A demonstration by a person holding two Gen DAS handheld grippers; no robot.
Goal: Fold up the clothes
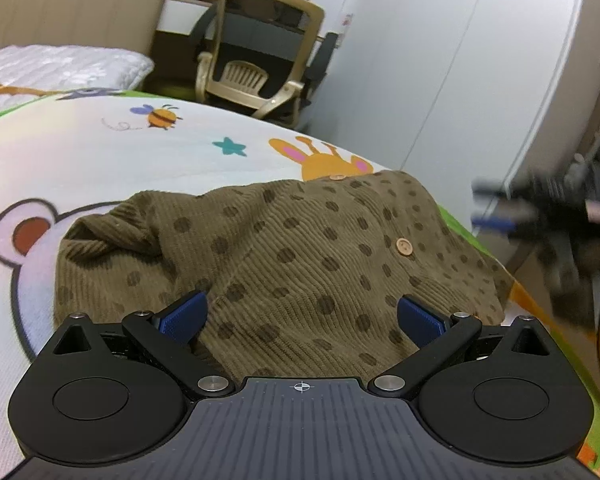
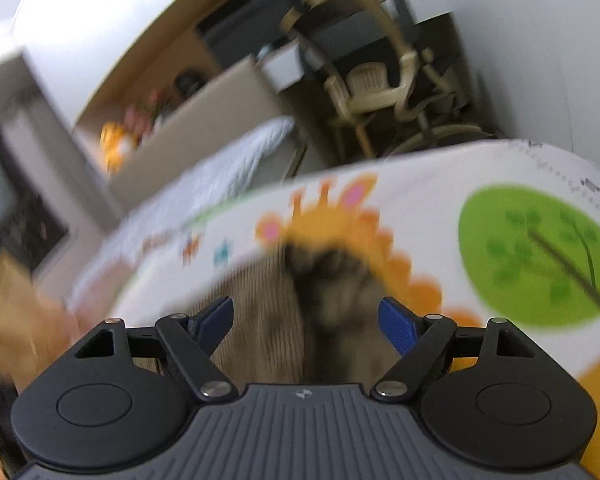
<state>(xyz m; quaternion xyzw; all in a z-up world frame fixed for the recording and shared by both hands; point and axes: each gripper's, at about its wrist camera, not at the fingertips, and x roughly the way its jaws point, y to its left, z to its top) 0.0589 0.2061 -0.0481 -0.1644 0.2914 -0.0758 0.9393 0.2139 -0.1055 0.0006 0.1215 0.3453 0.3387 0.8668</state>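
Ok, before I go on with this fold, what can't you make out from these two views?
- Near hem of the brown dotted garment: left wrist view, hidden behind the left gripper.
- Garment's texture and edges: right wrist view, motion blur around the right gripper.
- Right gripper from outside: left wrist view, a blurred shape at the right edge.

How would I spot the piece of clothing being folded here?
Find the white cartoon-animal mat with its orange giraffe. On it, ahead of the open left gripper, lies an olive-brown ribbed cardigan. Dark polka dots and pale wooden buttons mark it out.
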